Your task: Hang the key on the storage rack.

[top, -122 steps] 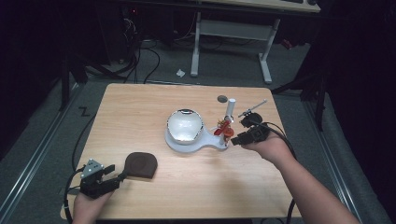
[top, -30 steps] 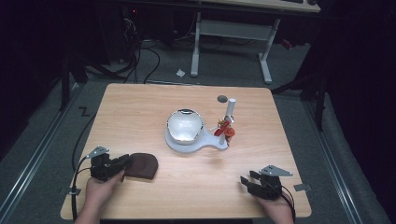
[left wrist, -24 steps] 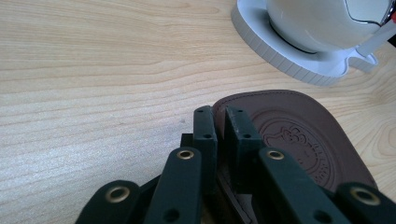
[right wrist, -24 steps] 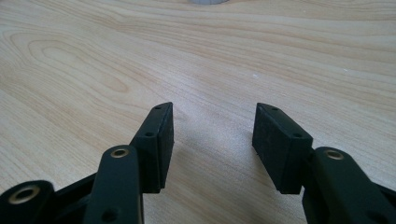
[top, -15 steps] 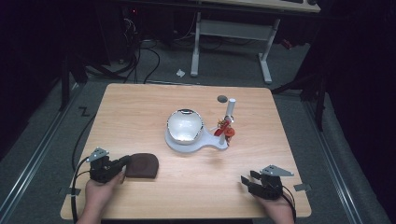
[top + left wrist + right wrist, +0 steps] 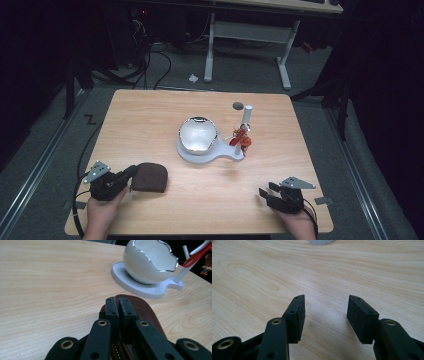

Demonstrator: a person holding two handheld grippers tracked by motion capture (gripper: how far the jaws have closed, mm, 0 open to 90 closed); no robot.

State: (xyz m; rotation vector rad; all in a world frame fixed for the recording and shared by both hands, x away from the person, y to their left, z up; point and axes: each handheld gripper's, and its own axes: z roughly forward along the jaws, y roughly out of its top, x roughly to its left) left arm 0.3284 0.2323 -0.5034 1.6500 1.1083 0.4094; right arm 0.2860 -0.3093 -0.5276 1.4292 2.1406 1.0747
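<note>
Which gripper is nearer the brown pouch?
Left. The left gripper is shut on the near edge of the brown pouch; the right gripper rests open at the table's opposite near corner, well apart.

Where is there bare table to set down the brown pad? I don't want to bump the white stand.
Free: the far left wood behind the brown pad, and the near strip between it and the right gripper. Crowded: the middle right, where the white stand holds its bowl and red-hung post.
</note>
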